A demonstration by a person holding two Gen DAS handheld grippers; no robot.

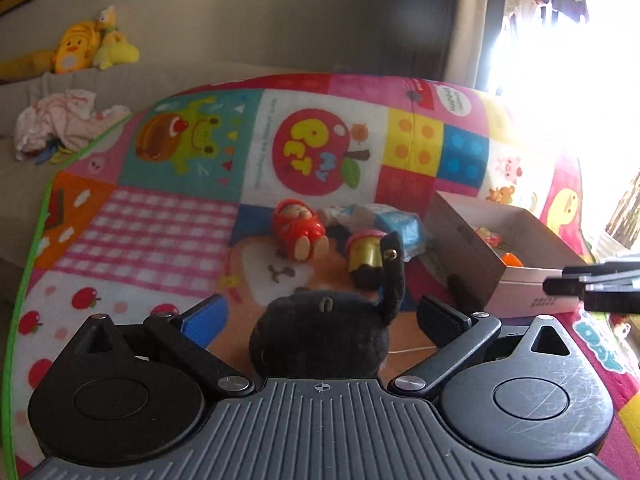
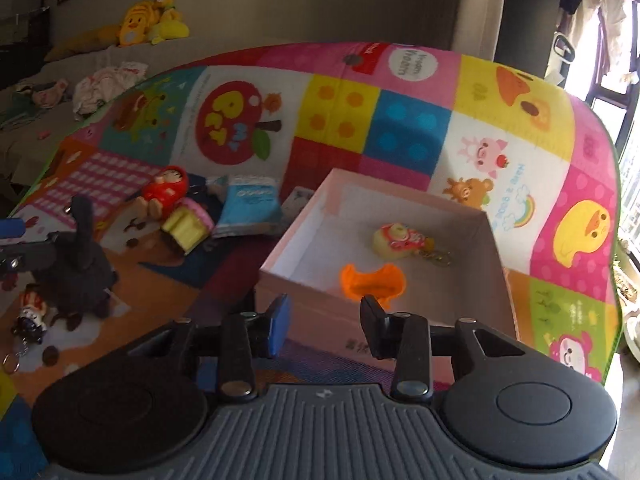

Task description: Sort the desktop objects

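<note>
A black plush cat (image 1: 320, 332) sits between the wide-open fingers of my left gripper (image 1: 320, 312), its tail up; it also shows in the right wrist view (image 2: 76, 272). A red doll (image 1: 298, 228), a pink and yellow toy (image 1: 366, 254) and a blue packet (image 1: 396, 224) lie on the mat beyond it. My right gripper (image 2: 326, 320) is open and empty at the near wall of a pink box (image 2: 280, 260), which holds an orange toy (image 2: 372, 280) and a yellow-pink keychain figure (image 2: 396, 240).
A colourful play mat (image 1: 160, 220) covers the surface. A small keychain figure (image 2: 30, 316) lies near the black cat. Yellow plush toys (image 1: 88, 46) and crumpled cloth (image 1: 60, 120) lie on the sofa behind. A bright window is at the right.
</note>
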